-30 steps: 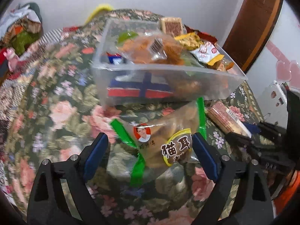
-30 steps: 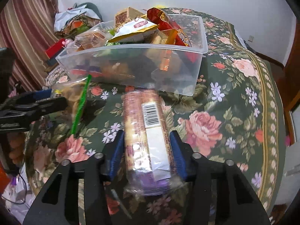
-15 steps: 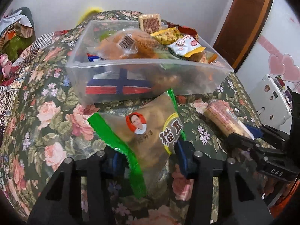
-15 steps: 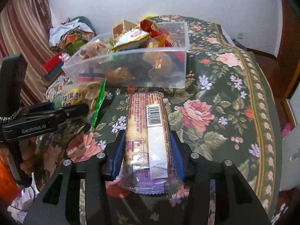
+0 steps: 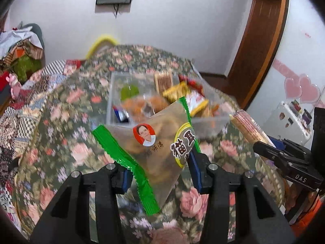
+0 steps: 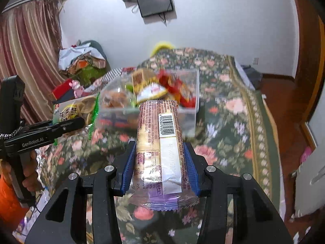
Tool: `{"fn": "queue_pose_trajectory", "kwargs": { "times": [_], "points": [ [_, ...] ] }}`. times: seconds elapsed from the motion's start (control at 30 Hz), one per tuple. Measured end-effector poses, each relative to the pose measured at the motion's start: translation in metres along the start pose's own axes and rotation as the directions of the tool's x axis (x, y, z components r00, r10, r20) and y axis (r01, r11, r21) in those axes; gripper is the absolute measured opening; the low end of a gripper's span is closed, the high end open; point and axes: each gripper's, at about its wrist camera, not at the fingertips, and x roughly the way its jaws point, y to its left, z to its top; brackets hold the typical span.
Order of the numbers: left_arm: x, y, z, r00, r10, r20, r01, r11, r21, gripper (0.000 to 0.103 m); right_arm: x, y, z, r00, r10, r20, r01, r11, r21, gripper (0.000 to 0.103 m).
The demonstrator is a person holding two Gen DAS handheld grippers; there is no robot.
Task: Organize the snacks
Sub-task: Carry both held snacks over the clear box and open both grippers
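Gripping only a corner, the left hand-held gripper (image 5: 158,174) clamps the green-edged snack bag (image 5: 154,148); the right hand-held gripper (image 6: 159,168) clamps the biscuit roll (image 6: 160,140); either may slip before reaching the crowded clear bin (image 6: 191,109) beyond on the floral table (image 6: 229,126).

Motion blur smeared the floral tablecloth (image 5: 61,142) and the clear bin (image 6: 191,109), so the wrappers inside it could not be read. The green-edged snack bag (image 5: 154,148) covered the bin's near wall in the left view. The biscuit pack (image 6: 160,148) hid the cloth beneath it.
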Motion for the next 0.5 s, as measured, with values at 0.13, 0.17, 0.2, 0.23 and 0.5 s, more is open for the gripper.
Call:
{"fn": "queue_pose_trajectory", "kwargs": {
  "times": [0.13,0.17,0.2,0.23,0.5],
  "points": [
    [-0.004,0.004,0.021,0.999,0.008,0.044,-0.008,1.0,-0.011,0.046,-0.002,0.0,0.014,0.999,-0.013,0.047,0.013,1.0,-0.012,0.043],
    [-0.004,0.004,0.027,0.998,0.011,0.054,-0.01,1.0,-0.011,0.046,-0.001,0.0,0.019,0.998,-0.015,0.061,0.016,1.0,-0.015,0.043],
    [-0.003,0.004,0.032,0.998,0.015,0.062,-0.014,1.0,-0.01,0.046,0.0,0.001,0.024,0.997,-0.016,0.075,0.017,1.0,-0.018,0.043],
    [-0.002,0.004,0.037,0.998,0.02,0.068,-0.02,1.0,-0.01,0.046,-0.001,0.0,0.027,0.996,-0.017,0.084,0.019,1.0,-0.019,0.043],
    [0.022,0.012,0.076,0.994,0.06,0.088,-0.06,0.998,0.001,0.047,0.021,0.0,0.058,0.992,-0.036,0.123,0.042,0.998,-0.045,0.043]
  ]
}}
